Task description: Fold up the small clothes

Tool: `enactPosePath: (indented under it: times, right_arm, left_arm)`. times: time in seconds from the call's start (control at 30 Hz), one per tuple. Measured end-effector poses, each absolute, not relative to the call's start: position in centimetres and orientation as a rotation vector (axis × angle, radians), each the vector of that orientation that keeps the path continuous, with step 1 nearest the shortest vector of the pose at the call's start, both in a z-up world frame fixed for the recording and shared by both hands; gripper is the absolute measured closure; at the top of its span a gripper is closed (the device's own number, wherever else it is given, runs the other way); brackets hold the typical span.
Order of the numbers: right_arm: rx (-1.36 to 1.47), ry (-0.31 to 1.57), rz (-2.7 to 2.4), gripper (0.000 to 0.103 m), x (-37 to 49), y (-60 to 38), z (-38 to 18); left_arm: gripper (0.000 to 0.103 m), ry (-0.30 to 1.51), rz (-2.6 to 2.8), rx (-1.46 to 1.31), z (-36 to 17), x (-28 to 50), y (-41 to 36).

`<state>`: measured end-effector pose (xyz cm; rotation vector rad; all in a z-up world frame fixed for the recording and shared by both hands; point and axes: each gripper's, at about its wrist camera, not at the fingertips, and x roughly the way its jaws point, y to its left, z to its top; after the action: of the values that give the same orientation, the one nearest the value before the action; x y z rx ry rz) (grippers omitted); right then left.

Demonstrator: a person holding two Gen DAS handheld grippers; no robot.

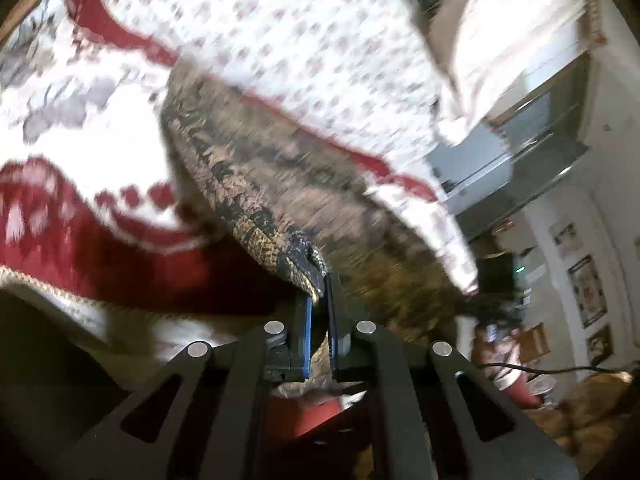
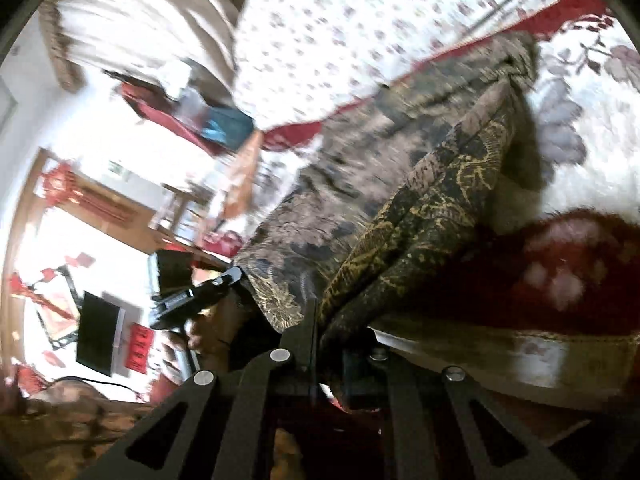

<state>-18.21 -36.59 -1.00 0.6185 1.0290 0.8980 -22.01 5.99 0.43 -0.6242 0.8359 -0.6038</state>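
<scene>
A brown garment (image 1: pixel 256 168) with a dark and gold leaf pattern is lifted over a bed. My left gripper (image 1: pixel 318 280) is shut on one edge of it, the cloth pinched between the blue-edged fingers. In the right wrist view the same garment (image 2: pixel 420 200) hangs in folds from my right gripper (image 2: pixel 320 316), which is shut on another edge. The left gripper (image 2: pixel 208 284) shows there at the left, holding the cloth's far corner. Both views are blurred by motion.
Under the garment lies a white bedspread (image 1: pixel 300 40) with small floral dots and a red patterned border (image 1: pixel 48 224). A cream pillow (image 1: pixel 516 28) lies at the bed's head. A room with a dark screen (image 2: pixel 98 334) and red wall decorations is behind.
</scene>
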Motion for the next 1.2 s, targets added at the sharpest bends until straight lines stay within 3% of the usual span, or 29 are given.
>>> enactPosePath:
  times: [0.33, 0.63, 0.97, 1.07, 1.1, 1.17, 1.2]
  right_arm:
    - [0.837, 0.877, 0.941, 0.095, -15.9, -39.7, 0.5]
    - [0.852, 0.776, 0.848, 0.095, -1.3, -39.7, 1.9]
    - [0.789, 0.825, 0.597, 0.095, 14.2, -40.0, -2.7]
    - [0.737, 0.951, 0.499, 0.091, 17.6, -40.0, -5.4]
    - [0.731, 0.983, 0.485, 0.089, 17.9, -40.1, -5.9]
    - [0.73, 0.958, 0.478, 0.071, 17.6, -40.7, -5.7]
    - [0.728, 0.926, 0.465, 0.063, 16.9, -41.2, -5.3]
  left_arm:
    - [0.098, 0.752, -0.626, -0.738, 2.2, -18.9, 8.8]
    - [0.098, 0.688, -0.599, -0.741, 3.8, -5.7, 10.1]
    - [0.098, 0.82, -0.366, -0.777, -3.2, 10.8, 11.7]
    - [0.098, 0.919, -0.311, -0.802, -6.0, 13.0, 12.4]
    - [0.095, 0.936, -0.306, -0.808, -6.4, 13.2, 12.6]
    - [0.069, 0.94, -0.293, -0.77, -5.7, 12.8, 12.7]
    - [0.047, 0.926, -0.301, -0.754, -5.0, 12.5, 12.8]
